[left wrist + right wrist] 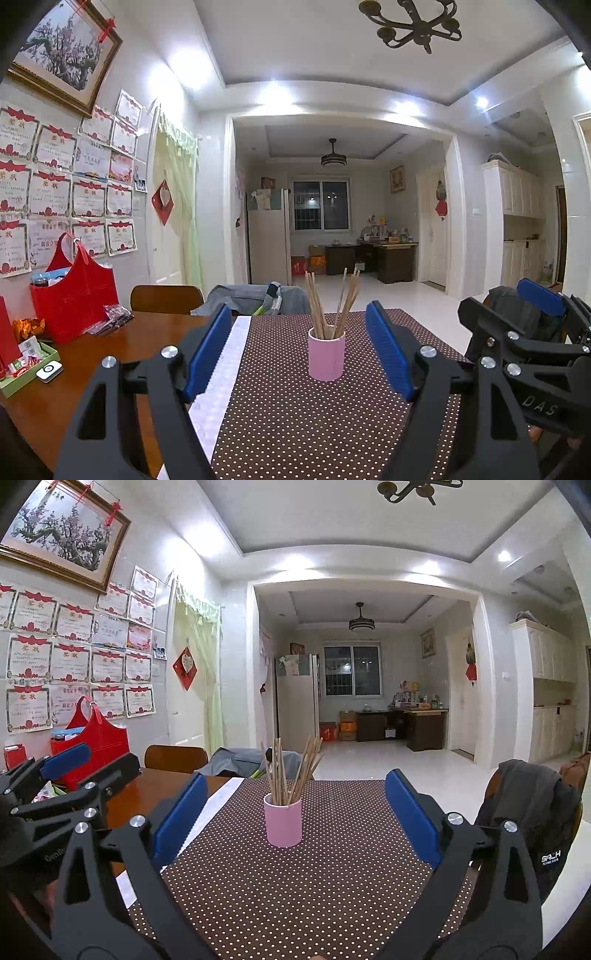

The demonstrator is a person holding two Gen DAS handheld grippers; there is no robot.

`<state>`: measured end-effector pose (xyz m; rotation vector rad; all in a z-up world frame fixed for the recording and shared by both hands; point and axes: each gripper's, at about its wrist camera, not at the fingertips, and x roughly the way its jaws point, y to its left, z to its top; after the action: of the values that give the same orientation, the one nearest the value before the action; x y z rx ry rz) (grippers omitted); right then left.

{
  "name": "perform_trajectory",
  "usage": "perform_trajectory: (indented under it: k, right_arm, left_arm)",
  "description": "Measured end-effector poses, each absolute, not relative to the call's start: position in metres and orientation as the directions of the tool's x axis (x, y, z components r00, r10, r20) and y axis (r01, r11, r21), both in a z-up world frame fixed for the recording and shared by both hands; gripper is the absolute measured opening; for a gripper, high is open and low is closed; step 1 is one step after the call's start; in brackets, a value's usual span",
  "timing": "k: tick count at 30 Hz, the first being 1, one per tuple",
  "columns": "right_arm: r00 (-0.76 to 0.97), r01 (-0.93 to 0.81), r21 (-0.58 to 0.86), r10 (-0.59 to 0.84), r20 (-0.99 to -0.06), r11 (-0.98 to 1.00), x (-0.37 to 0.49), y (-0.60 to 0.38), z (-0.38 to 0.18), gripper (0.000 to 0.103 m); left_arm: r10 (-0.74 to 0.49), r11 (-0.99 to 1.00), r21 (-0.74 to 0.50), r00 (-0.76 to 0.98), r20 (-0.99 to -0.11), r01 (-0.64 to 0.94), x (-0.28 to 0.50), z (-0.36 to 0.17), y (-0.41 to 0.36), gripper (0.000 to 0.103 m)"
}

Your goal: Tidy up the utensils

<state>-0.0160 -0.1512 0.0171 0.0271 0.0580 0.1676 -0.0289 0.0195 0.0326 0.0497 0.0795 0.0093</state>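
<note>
Chopsticks (332, 302) stand upright in the pink cup (326, 354), dead ahead of my left claw (299, 347); both claws gape empty.

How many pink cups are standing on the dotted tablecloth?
1. The pink cup stands upright near the middle of the dotted tablecloth, holding wooden chopsticks, ahead of both open grippers. No other cup is visible.
</note>
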Motion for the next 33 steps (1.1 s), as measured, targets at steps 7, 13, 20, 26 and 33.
perform_trajectory:
  k: [7, 13, 20, 26, 33]
  right_arm:
    - [0.983, -0.169, 0.037, 0.171, -0.063, 0.985, -0.017, -0.1506, 0.0175, 0.095]
    - [0.983, -0.17, 0.041, 0.172, -0.068, 0.985, -0.0155, -0.1513, 0.0153, 0.095]
    - [0.982, -0.17, 0.042, 0.173, -0.07, 0.985, -0.0161, -0.151, 0.0155, 0.095]
    - [0.983, -0.17, 0.046, 0.173, -0.069, 0.984, -0.0158, -0.1518, 0.0138, 0.095]
    - [0.982, -0.17, 0.052, 0.173, -0.073, 0.984, -0.0163, -0.1508, 0.011, 0.095]
  left_arm:
    - [0.009, 0.999, 0.049, 0.997, -0.079, -0.005, -0.0281, 0.0314, 0.0186, 0.074]
    - [0.01, 0.999, 0.051, 0.997, -0.08, -0.006, -0.0281, 0.0317, 0.0189, 0.074]
    - [0.009, 0.999, 0.051, 0.997, -0.08, -0.005, -0.0284, 0.031, 0.0182, 0.074]
    - [0.008, 0.999, 0.053, 0.997, -0.079, -0.004, -0.0287, 0.0304, 0.0154, 0.074]
    - [0.007, 0.999, 0.054, 0.997, -0.08, -0.003, -0.029, 0.0311, 0.0158, 0.074]
